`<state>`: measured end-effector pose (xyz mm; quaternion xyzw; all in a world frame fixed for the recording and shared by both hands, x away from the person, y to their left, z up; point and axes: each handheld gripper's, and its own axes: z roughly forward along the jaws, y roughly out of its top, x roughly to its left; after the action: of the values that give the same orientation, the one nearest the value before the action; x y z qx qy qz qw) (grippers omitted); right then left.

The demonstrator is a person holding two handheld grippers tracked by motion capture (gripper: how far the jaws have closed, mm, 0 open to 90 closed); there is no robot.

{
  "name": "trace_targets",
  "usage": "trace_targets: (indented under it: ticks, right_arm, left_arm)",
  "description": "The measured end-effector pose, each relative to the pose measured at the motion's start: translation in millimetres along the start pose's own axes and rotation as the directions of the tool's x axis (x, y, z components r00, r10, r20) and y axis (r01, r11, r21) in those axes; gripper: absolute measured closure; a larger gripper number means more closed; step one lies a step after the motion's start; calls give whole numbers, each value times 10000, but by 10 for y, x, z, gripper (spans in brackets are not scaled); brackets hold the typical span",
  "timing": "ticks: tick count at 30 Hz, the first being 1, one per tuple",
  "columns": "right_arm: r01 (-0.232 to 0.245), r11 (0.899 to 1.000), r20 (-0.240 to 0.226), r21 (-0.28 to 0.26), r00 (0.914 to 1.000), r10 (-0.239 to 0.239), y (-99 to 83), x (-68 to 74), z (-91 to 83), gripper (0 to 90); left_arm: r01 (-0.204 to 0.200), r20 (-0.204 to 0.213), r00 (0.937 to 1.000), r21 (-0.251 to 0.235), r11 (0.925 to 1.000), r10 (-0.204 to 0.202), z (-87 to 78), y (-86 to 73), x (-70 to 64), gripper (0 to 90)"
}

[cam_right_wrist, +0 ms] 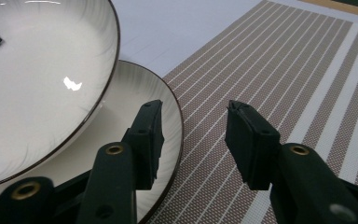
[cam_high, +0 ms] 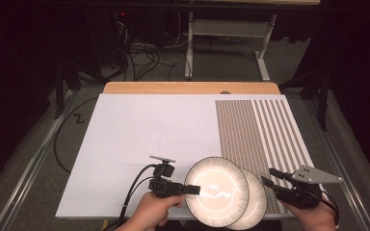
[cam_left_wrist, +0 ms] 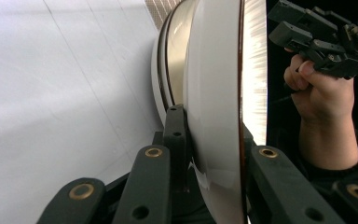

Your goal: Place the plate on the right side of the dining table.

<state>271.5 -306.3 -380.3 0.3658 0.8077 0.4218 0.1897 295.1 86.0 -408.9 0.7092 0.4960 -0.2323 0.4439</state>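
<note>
Top plate lifted off the stack
Left gripper [cam_high: 195, 189] clamped the upper plate [cam_high: 217, 191] near the bench's front edge; right gripper [cam_high: 269, 177] hung open beside the lower plate [cam_high: 257, 204]; next, set it down clear.

Left gripper [cam_high: 196, 189] clamping upper plate [cam_high: 219, 190], lower plate [cam_high: 257, 204] beneath, right gripper [cam_high: 269, 176] beside.

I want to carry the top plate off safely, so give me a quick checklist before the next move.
1. Left claw shut on top plate rim: ok.
2. Rim seated deep between the jaws: ok.
3. Top plate lifted off bottom plate: cannot tell.
4. Right claw open, holding nothing: ok.
5. Bottom plate fully on the table: not ok, it overhangs the near edge.
</note>
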Motion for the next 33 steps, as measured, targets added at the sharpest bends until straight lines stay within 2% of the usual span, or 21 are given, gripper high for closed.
trace_targets:
  ticks: [3, 7, 11, 17, 20, 23, 25, 26, 27, 28, 30, 31, 33]
  right_arm:
    - [-188, 9997, 75, -163, 9998, 189, -11, -30, -11, 537]
    - [-350, 9989, 276, -325, 9990, 359, -22, -54, -35, 491]
    - [-453, 9976, 501, -529, 9976, 479, -33, -79, -60, 447]
    - [-471, 9956, 853, -814, 9949, 541, -44, -105, -102, 370]
    - [-561, 9940, 918, -937, 9937, 647, -48, -126, -126, 336]
    - [-667, 9913, 982, -1130, 9921, 780, -53, -154, -156, 310]
    - [-757, 9891, 1029, -1261, 9907, 890, -57, -173, -175, 290]
    - [-778, 9881, 1052, -1328, 9902, 921, -59, -183, -185, 278]
    - [-830, 9865, 1086, -1413, 9892, 988, -60, -189, -197, 265]
    - [-825, 9860, 1116, -1451, 9888, 991, -61, -194, -204, 255]
    - [-822, 9842, 1135, -1567, 9884, 1006, -64, -204, -221, 233]
    - [-868, 9832, 1131, -1604, 9879, 1057, -65, -205, -229, 221]
    - [-836, 9804, 1158, -1786, 9877, 1053, -67, -204, -249, 201]
  left_arm:
    - [-151, -48, 9999, -258, 9996, 150, -35, 17, 10, 768]
    - [-604, -183, 9981, -558, 9966, 595, -93, 56, 7, 775]
    - [-1121, -427, 9932, -998, 9887, 1083, -158, 99, -10, 782]
    - [-1826, -638, 9825, -1479, 9720, 1749, -214, 152, -13, 788]
    - [-2228, -748, 9742, -1636, 9610, 2131, -229, 174, -8, 788]
    - [-2702, -903, 9621, -1847, 9449, 2575, -247, 193, -14, 788]
    - [-3011, -1072, 9526, -1979, 9328, 2847, -259, 207, -21, 788]
    - [-3203, -1172, 9463, -2100, 9237, 3015, -267, 211, -28, 788]
    - [-3285, -1222, 9434, -2174, 9191, 3083, -271, 215, -30, 788]
    - [-3443, -1338, 9376, -2282, 9107, 3209, -277, 219, -36, 788]
    - [-3578, -1415, 9327, -2456, 9009, 3318, -282, 221, -38, 789]
    - [-3693, -1468, 9282, -2527, 8943, 3418, -283, 222, -34, 789]
    - [-3813, -1497, 9236, -2627, 8863, 3529, -282, 218, -31, 788]
